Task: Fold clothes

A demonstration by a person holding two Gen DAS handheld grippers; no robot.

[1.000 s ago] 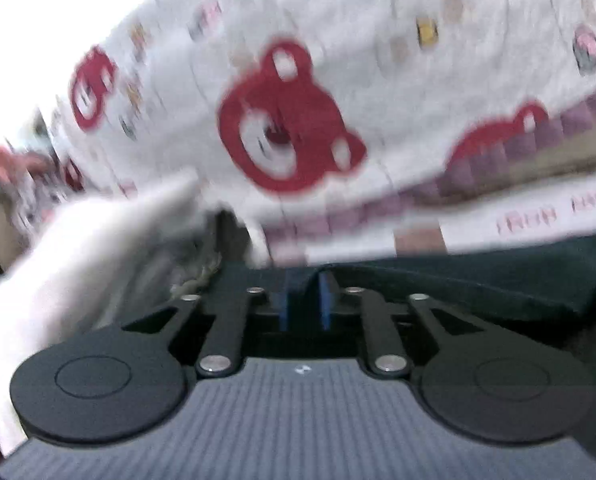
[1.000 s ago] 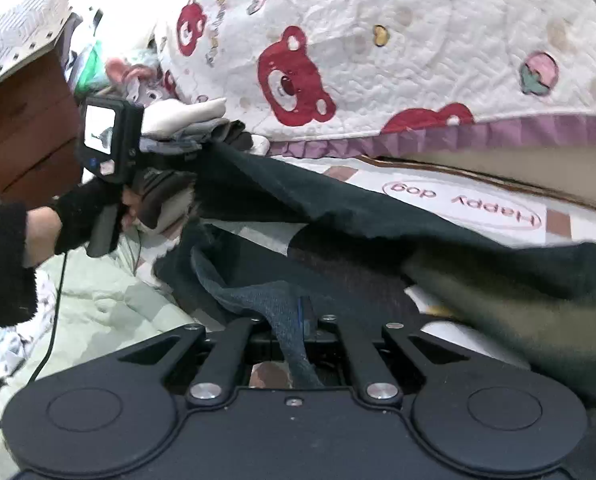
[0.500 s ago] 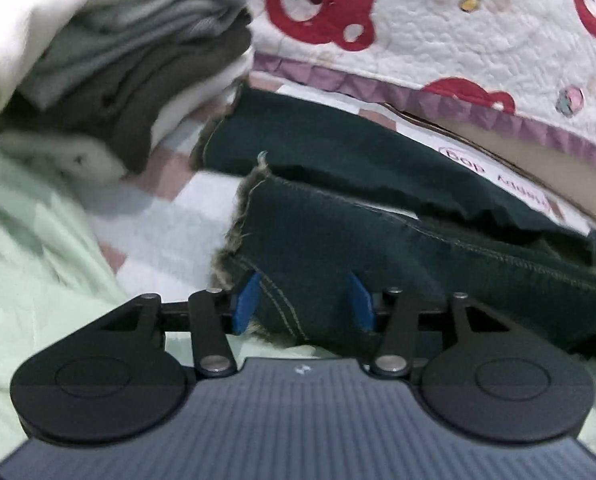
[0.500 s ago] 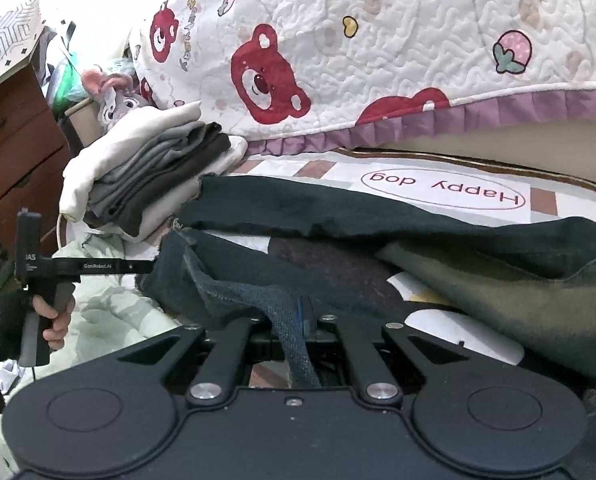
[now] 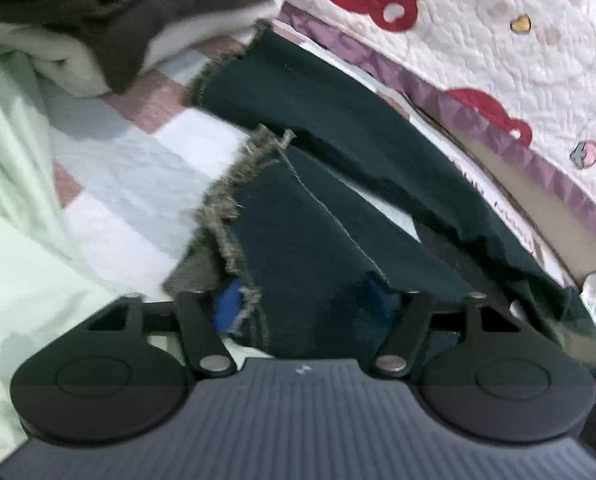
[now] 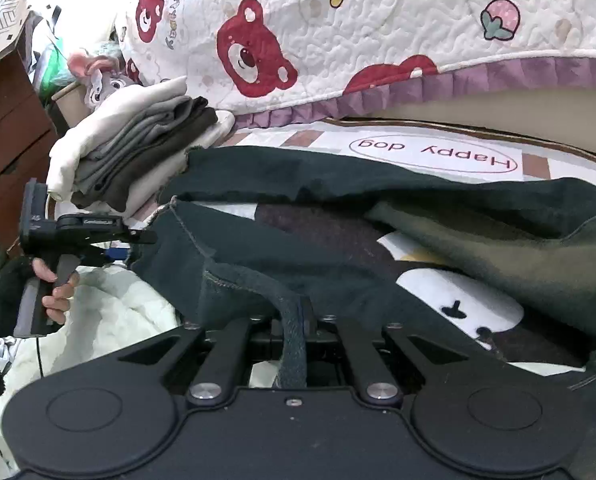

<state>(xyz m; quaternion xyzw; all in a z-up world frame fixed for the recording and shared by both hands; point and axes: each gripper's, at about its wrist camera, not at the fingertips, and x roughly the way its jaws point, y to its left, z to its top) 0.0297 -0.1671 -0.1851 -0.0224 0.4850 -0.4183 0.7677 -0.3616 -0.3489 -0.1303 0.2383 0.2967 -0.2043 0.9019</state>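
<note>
One pair of dark jeans (image 6: 338,216) lies spread across the bed (image 6: 438,156), its two frayed legs (image 5: 330,128) reaching toward one stack of folded clothes (image 6: 137,152) below the bear-print quilt (image 6: 378,40). The right tongs (image 6: 295,320) are pressed together, pinching a fold of the jeans. The left tongs (image 5: 302,304) are opening, with one frayed hem (image 5: 225,200) between them, not pressed.

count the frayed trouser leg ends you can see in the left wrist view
2: one frayed hem lies farther off, beside the folded pile; the other frayed hem is nearer, reaching the left gripper, whose jaws are opening.
</note>
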